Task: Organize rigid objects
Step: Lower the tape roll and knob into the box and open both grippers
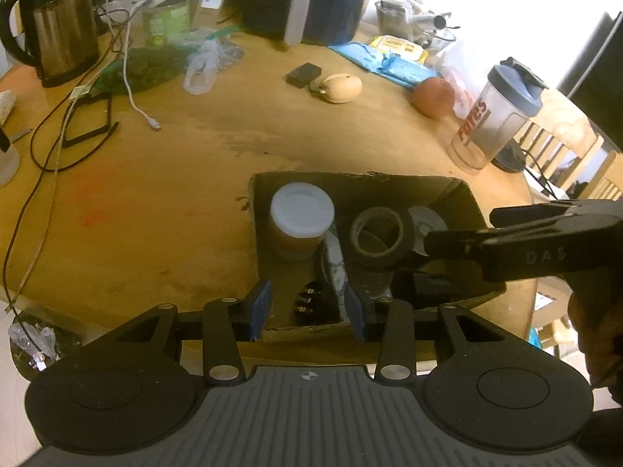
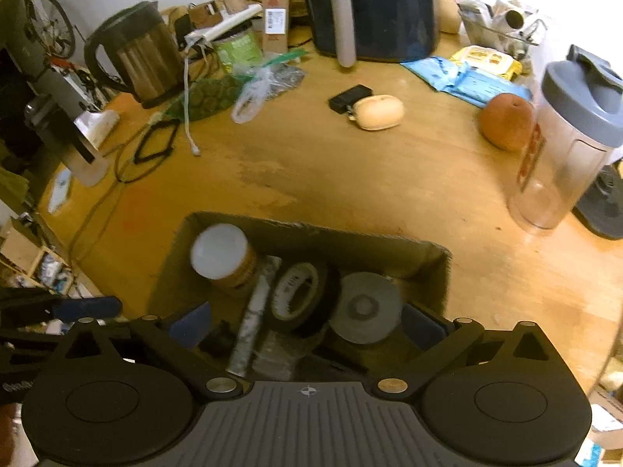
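Farther back on the wooden bench [image 2: 350, 179]: a steel kettle [image 2: 136, 54] at left, a dark air fryer [image 2: 373, 7] at centre rear, a blue wipes packet [image 2: 467, 78] and a yellow-lidded pack [image 2: 486, 58] to the right. Nearer, mid-bench: a small black case [image 2: 348, 97] touching a tan oval case [image 2: 377, 112], an orange fruit [image 2: 506, 120], and a clear shaker bottle [image 2: 560, 148] with a grey lid, close to the box's right side. At left, a white cable [image 1: 132, 89] and black cords trailing past a crumpled clear bag [image 1: 202, 66].

Directly ahead, an open cardboard box [image 2: 440, 276] holding the rigid objects: a white-lidded jar [image 1: 301, 214] upright in the far-left corner, a black tape roll [image 1: 379, 237] tilted in the middle, a grey disc [image 2: 364, 307] beside it to the right, a marbled flat piece [image 2: 253, 319] leaning between jar and roll, and small dark items at the near wall, too dim to identify.

Left gripper [image 1: 307, 309] level at the box's near edge, blue-padded fingers [image 1: 260, 307] apart, nothing between them. Right gripper [image 2: 307, 327] tipped down over the box's near half, fingers [image 2: 192, 325] spread wide and empty; seen from the left wrist camera reaching in from the right above the disc.
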### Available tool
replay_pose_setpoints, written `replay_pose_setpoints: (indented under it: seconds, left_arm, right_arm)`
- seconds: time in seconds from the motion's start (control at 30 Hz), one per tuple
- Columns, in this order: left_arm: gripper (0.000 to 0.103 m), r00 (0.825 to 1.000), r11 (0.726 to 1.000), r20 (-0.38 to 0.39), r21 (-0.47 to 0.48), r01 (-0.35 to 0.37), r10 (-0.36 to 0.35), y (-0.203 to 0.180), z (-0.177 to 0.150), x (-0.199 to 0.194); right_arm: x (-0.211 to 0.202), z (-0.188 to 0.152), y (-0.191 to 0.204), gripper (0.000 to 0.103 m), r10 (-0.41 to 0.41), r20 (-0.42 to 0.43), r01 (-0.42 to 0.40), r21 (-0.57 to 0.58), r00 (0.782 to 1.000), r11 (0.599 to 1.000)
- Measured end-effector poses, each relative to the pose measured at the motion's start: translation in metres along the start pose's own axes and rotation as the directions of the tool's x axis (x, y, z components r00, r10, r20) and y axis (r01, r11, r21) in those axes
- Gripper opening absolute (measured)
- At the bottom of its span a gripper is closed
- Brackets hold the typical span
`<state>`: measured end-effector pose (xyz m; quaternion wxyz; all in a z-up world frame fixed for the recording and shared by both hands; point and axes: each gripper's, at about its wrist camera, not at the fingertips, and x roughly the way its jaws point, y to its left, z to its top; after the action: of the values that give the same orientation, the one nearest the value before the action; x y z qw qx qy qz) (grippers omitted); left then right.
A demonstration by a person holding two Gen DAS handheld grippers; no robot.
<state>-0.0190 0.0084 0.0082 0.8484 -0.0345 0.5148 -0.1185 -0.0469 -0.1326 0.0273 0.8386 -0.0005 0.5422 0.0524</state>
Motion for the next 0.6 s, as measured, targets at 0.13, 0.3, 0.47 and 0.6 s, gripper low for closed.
replay_pose_setpoints:
  seconds: [0.13,0.3,0.47,0.6]
  left_arm:
    - [0.041,1.0,1.0,-0.03,0.024,-0.003,0.004,-0.006,0.001,0.007]
    - [0.041,0.999,0.999,-0.052,0.036,0.002,0.0,-0.011,0.004,0.014]
    - [0.041,0.999,0.999,-0.054,0.052,0.009,-0.006,-0.018,0.012,0.019]
    - [0.041,0.999,0.999,-0.038,0.052,0.009,-0.007,-0.021,0.023,0.021]
  right_arm:
    - [0.004,-0.007,-0.009,0.103,-0.05,-0.02,0.05,0.009,0.999,0.999]
    - [0.005,-0.014,-0.024,0.103,-0.073,-0.037,0.075,0.056,0.997,0.996]
    - [0.005,-0.015,-0.035,0.103,-0.077,-0.035,0.08,0.078,0.996,0.994]
    - [0.004,-0.009,-0.039,0.103,-0.085,-0.024,0.087,0.069,0.996,0.994]
